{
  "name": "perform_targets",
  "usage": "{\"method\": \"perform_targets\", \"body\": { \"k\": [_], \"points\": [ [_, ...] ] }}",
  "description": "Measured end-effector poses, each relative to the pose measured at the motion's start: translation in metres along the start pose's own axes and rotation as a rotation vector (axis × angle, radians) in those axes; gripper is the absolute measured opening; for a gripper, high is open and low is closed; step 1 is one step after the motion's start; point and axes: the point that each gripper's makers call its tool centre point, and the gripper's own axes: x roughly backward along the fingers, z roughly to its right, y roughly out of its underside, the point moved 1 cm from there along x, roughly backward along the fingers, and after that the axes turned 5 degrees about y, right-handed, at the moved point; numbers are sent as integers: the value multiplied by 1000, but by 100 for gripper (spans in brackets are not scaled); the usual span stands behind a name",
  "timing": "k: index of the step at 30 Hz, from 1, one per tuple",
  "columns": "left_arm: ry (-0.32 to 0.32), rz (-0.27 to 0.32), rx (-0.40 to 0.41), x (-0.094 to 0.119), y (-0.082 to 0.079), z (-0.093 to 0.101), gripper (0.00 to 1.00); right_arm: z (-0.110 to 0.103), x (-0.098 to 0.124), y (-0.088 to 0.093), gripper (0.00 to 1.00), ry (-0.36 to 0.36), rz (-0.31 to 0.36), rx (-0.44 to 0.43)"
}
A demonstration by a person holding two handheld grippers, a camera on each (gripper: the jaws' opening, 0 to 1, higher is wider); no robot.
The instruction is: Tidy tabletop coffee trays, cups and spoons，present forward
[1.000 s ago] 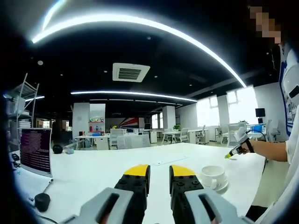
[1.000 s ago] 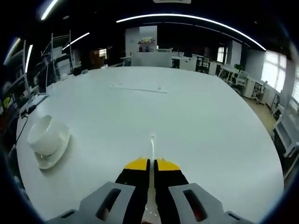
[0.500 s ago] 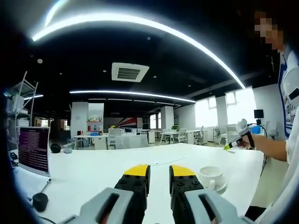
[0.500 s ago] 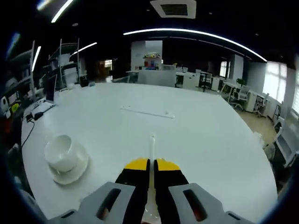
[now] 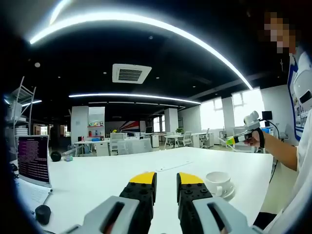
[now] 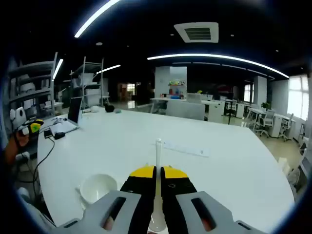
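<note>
Nearby, at 6 o'clock of the right gripper view: the right gripper (image 6: 158,173), yellow-tipped jaws pinched together on a thin white spoon (image 6: 158,155). Held with the handle pointing toward 12 o'clock and the bowl end tucked low between the jaws. Carried in the air, clear of the white table (image 6: 234,170).

Just past the jaws, at 8 o'clock: a white cup (image 6: 97,187), open mouth seen from above. Too little of its base in sight here to tell what lay under it.

At 6 o'clock of the left gripper view: the left gripper (image 5: 166,179), jaws apart with bare table in the gap, clamped on nothing. Just beyond, at 4 o'clock: the same cup, seated upright on its saucer (image 5: 229,191), handle turned toward the jaws.

Farther off, at 9 o'clock of that view: an open laptop (image 5: 33,160) near the table's edge, well apart from the crockery. Beyond that, rows of office desks and long ceiling lights.

Judged partway through. Done: cup set on saucer, spoon picked up. Left, as far as could be judged: laying the spoon on the saucer beside the cup, then bringing the finished set forward for presentation. Only this one cup, saucer and spoon made out on the table.
</note>
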Motion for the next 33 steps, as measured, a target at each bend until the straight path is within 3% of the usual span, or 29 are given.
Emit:
{"method": "perform_targets", "body": {
  "k": [7, 17, 19, 27, 33],
  "points": [
    [2, 9, 14, 4, -3, -1, 19, -31, -10, -6, 5, -72, 31, -9],
    [21, -3, 0, 2, -2, 7, 19, -96, -26, -7, 5, -203, 111, -32],
    [18, -1, -3, 3, -2, 7, 19, -110, -29, -2, 5, -232, 118, -51],
    [8, 3, -4, 8, -3, 6, 19, -132, -46, 22, 5, -288, 118, -121],
    [1, 1, 0, 14, -3, 5, 19, -140, -51, 39, 5, -273, 108, -109]
  ]
}}
